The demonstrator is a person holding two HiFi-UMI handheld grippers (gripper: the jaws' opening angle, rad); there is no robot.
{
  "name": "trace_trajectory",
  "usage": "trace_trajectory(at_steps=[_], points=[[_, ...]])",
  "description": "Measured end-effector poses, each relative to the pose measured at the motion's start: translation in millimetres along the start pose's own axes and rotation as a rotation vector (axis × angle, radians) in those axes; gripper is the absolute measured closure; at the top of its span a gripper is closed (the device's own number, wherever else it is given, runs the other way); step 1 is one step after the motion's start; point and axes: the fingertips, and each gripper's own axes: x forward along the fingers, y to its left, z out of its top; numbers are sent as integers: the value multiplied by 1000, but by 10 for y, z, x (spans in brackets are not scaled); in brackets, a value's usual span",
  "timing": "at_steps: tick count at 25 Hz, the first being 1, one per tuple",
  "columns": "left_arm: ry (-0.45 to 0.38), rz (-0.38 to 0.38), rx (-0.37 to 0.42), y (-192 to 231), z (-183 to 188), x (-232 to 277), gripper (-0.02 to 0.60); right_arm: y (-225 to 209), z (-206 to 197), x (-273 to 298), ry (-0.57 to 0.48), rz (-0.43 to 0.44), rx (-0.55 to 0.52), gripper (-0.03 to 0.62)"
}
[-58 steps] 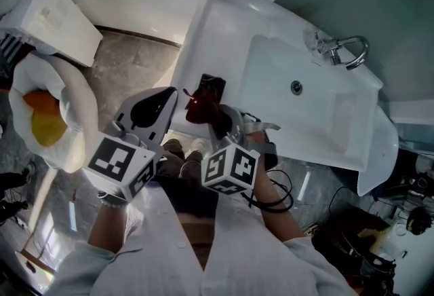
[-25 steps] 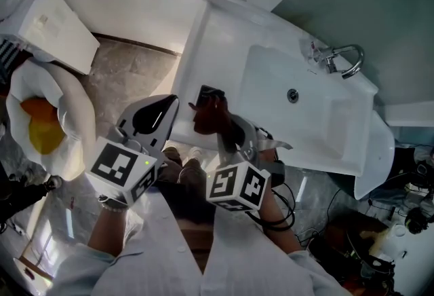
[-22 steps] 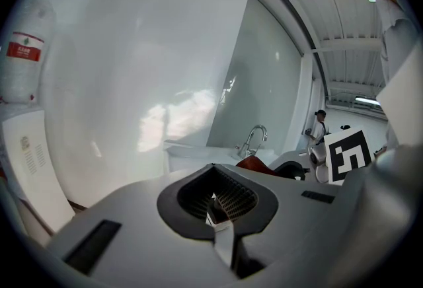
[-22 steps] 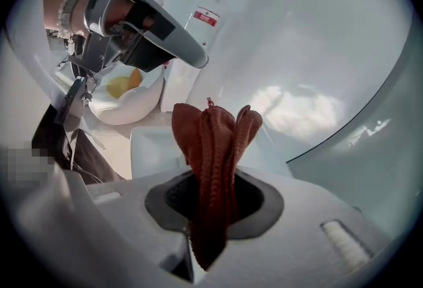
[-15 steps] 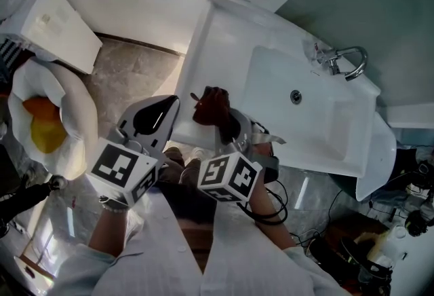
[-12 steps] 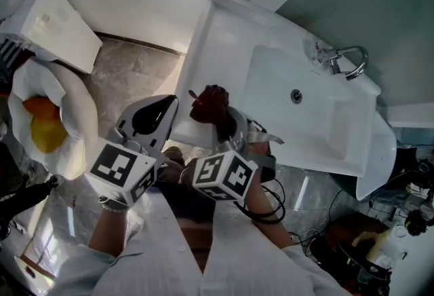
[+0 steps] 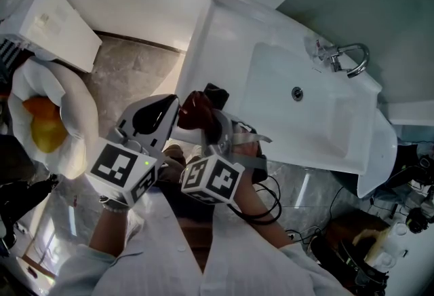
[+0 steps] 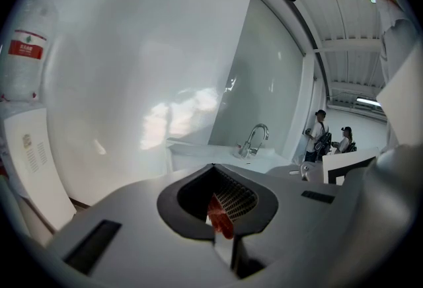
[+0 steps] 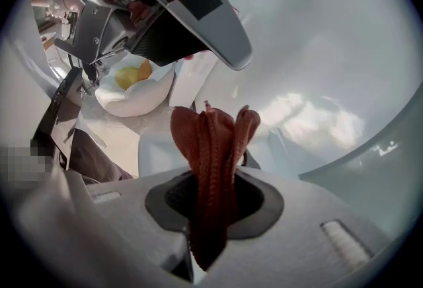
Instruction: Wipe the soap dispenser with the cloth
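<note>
Left tongs (image 8: 213,166) closed; right tongs (image 9: 210,178) clamped on cloth (image 9: 210,138), tips adjacent.

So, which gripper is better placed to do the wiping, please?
Probably the right: the right gripper is shut on the dark red cloth, by the washbasin's edge, while the left gripper is shut with no cloth in it.

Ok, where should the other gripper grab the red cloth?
Probably the loose bunched top of the cloth that stands up past the right gripper's jaws. Bring the left gripper in from above that end: the lower part is pinched, but the folds up there stand free.
</note>
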Motion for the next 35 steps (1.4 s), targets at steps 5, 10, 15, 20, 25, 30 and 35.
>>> trace_trajectory(at_steps=[5, 10, 15, 20, 25, 30, 35], points=[[13, 11, -8, 29, -24, -16, 577, 204, -62, 225, 26, 45, -1, 510], [12, 0, 2, 17, -47, -6, 577, 317, -228, 429, 63, 66, -17, 510], [9, -7, -5, -1, -58, 15, 577, 429, -248, 475, 54, 91, -40, 510], [10, -15, -2, -38, -44, 64, 577, 499, -425, 519, 94, 120, -40, 510], [10, -20, 0, -75, -40, 93, 577, 503, -690, 529, 138, 135, -4, 510], [10, -27, 5, -105, -44, 117, 577, 449, -861, 518, 165, 129, 20, 510], [13, -34, 11, -151, -38, 150, 577, 368, -991, 510, 182, 115, 59, 510]])
